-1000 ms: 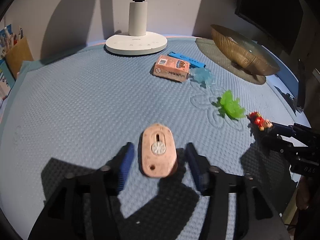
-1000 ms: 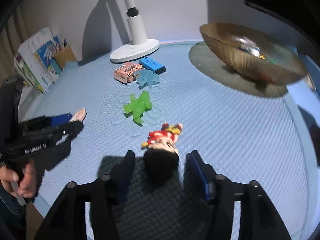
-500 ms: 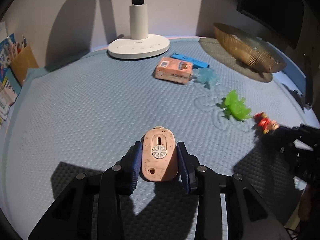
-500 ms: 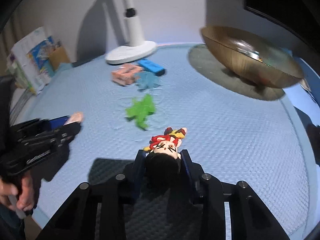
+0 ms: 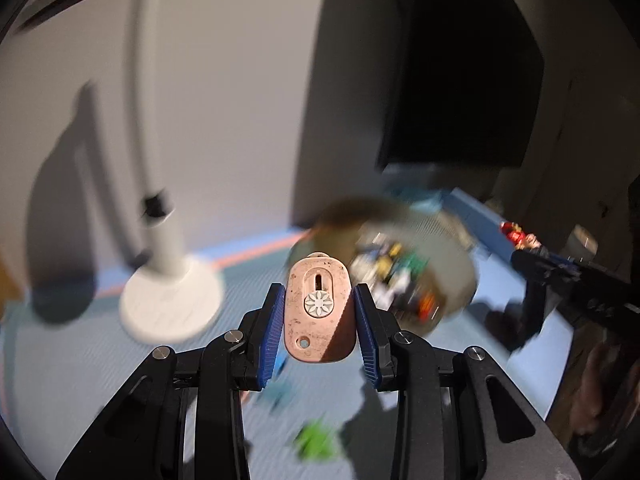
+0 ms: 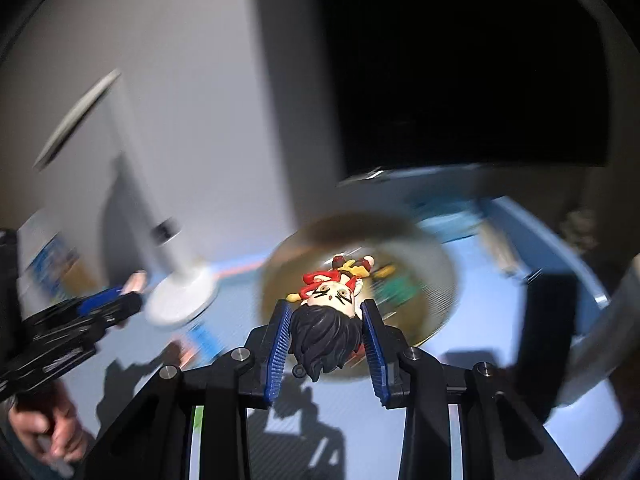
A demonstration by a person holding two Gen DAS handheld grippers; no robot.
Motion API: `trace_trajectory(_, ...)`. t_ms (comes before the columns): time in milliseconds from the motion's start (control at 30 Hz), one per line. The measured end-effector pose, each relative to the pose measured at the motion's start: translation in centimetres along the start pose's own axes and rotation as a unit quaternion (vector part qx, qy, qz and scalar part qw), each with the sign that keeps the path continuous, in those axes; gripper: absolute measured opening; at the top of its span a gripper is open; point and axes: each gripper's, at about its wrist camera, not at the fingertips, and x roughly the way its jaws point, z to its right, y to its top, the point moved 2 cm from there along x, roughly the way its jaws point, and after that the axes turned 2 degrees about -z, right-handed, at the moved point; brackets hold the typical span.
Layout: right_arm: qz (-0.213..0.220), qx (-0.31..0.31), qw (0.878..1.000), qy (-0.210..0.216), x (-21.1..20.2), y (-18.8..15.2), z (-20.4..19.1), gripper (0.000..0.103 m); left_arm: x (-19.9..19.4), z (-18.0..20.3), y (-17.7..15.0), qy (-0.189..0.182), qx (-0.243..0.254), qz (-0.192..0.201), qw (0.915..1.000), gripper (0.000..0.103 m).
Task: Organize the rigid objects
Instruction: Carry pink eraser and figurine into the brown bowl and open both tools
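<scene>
My left gripper [image 5: 319, 312] is shut on a pink oval gadget [image 5: 319, 314] with a white flower dial, held up in the air above the blue mat. My right gripper [image 6: 326, 320] is shut on a small figurine [image 6: 328, 320] with black hair and red clothes, gripped at the head. Both point toward the golden bowl [image 5: 460, 264] [image 6: 432, 264], which holds several small coloured items, all blurred. The right gripper with the figurine [image 5: 520, 238] shows at the right of the left wrist view. The left gripper [image 6: 120, 300] appears at the left of the right wrist view.
A white lamp base [image 5: 172, 308] [image 6: 180, 300] stands left of the bowl. A green toy [image 5: 316, 444] and a light blue toy [image 5: 280, 390] lie blurred on the mat below. A dark monitor [image 5: 460, 80] hangs behind. A person's hand [image 6: 48, 428] holds the left tool.
Both grippers closed on their objects on the mat, then lifted them and swung toward the golden bowl. The view is now blurred from motion.
</scene>
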Motion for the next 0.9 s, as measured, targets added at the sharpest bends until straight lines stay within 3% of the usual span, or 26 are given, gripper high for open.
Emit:
trace_trajectory(100,-0.025,0.027,0.999,-0.025,2.5,1.9,2.7,0.034,4.2,1.4,2.1,-0.034,-0.01,-0.025,0.9991,0.032)
trace_trajectory(267,-0.114,0.067,0.991,-0.036,8.9,0.3,5.6,0.034,12.6,3.0,0.5,-0.045,-0.015,-0.107,0.9931,0.031)
trace_trajectory(433,-0.144,0.063,0.986,-0.054,11.9,-1.0,6.3,0.034,15.3,3.9,-0.8,-0.051,-0.017,-0.122,0.991,0.031)
trace_trajectory(500,-0.151,0.066,0.985,-0.048,12.4,-0.9,6.6,0.034,15.3,4.1,-0.8,-0.051,-0.014,-0.121,0.9912,0.032)
trace_trajectory(567,-0.152,0.073,0.985,-0.044,12.5,-0.7,6.8,0.034,14.8,4.3,-0.4,-0.056,-0.01,-0.113,0.9919,0.042)
trace_trajectory(633,-0.134,0.071,0.986,-0.064,11.7,-0.2,6.9,0.035,13.8,3.8,0.4,-0.061,-0.023,-0.1,0.9928,0.083)
trace_trajectory(667,-0.125,0.072,0.987,-0.067,11.4,0.0,7.0,0.036,12.7,3.2,0.5,-0.063,-0.036,-0.085,0.9937,0.087)
trace_trajectory(700,-0.111,0.076,0.989,-0.064,10.4,0.0,6.9,0.038,11.4,2.4,0.6,-0.063,-0.049,-0.065,0.9947,0.088)
trace_trajectory(767,-0.088,0.08,0.991,-0.055,9.0,0.1,6.6,0.057,8.8,0.7,0.5,-0.054,-0.066,-0.044,0.9954,0.088)
trace_trajectory(900,-0.063,0.073,0.994,-0.048,6.4,0.0,5.2,0.061,4.1,-2.6,-1.0,-0.019,-0.092,-0.017,0.9954,0.088)
